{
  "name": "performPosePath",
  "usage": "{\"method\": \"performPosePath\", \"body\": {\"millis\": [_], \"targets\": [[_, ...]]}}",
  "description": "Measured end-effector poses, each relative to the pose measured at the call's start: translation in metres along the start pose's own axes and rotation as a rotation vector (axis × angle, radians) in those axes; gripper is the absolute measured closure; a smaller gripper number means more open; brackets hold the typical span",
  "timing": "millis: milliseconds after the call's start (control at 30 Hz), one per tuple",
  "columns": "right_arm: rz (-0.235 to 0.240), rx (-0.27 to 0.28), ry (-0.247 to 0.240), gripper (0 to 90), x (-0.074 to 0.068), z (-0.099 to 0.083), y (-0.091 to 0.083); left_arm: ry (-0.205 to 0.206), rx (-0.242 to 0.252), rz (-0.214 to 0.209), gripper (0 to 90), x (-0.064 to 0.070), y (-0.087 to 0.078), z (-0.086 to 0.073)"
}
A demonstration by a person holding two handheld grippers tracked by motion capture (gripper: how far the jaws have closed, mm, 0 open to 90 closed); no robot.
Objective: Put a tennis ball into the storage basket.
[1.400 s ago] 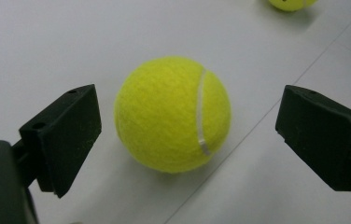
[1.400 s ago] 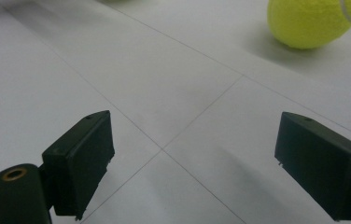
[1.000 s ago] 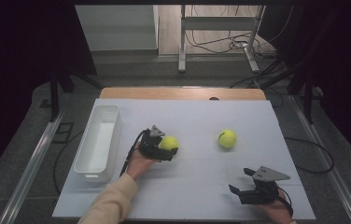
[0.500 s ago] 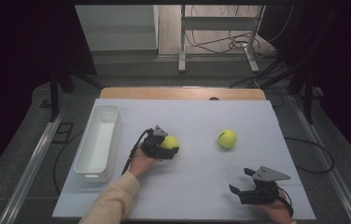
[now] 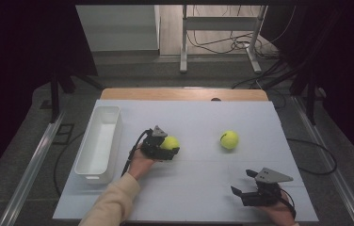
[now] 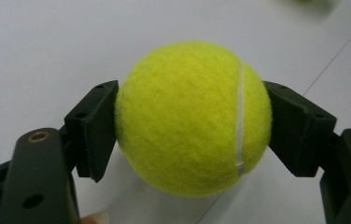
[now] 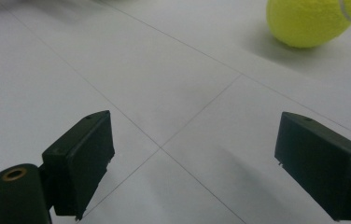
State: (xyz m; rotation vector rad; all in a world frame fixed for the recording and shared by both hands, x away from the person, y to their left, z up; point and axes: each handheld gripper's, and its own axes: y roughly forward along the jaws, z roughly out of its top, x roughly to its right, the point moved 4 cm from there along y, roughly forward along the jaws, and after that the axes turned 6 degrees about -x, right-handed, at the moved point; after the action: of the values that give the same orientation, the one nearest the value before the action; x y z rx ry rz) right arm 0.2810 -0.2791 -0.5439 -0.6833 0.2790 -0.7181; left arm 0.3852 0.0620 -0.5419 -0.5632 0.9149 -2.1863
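Held ball: yellow tennis ball [image 6: 193, 116] sits between the jaws of the left gripper [image 5: 162, 145], both pads pressed against its sides across the widest part; it lies left of the table's middle, just right of the tray, and seems to rest on the surface or barely above it (cannot tell which).
Left gripper: clamped on the ball, held by the hand [image 5: 142, 162] from below.
Second ball: another tennis ball [image 5: 229, 139] lies free, well right of the first; its lower part shows at the top of the right gripper view [image 7: 311, 21].
Right gripper: [image 5: 257, 189] jaws spread wide, nothing between them, low over the near right corner.
Tray: white oblong bin [image 5: 89, 164] at the left edge, nothing visible inside (likely the drop point).
Risk: felt is round and springy, so the ball could squirt out forward if the squeeze slackens or the lift is jerky; released over the bin's rim, it may bounce out and roll off.
Surface: pale white table top [image 5: 194, 188] with thin seam lines, matte.
Room: dark surround, grey floor, cables and a metal stand leg behind the table.
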Motion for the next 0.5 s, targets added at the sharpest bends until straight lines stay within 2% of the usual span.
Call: {"method": "performPosePath", "body": {"millis": [500], "targets": [[-0.002, 0.006, 0.003, 12.1, 0.0, 0.0, -0.001, 0.022, 0.035, -0.023, 25.0, 0.01, -0.018, 0.004]]}}
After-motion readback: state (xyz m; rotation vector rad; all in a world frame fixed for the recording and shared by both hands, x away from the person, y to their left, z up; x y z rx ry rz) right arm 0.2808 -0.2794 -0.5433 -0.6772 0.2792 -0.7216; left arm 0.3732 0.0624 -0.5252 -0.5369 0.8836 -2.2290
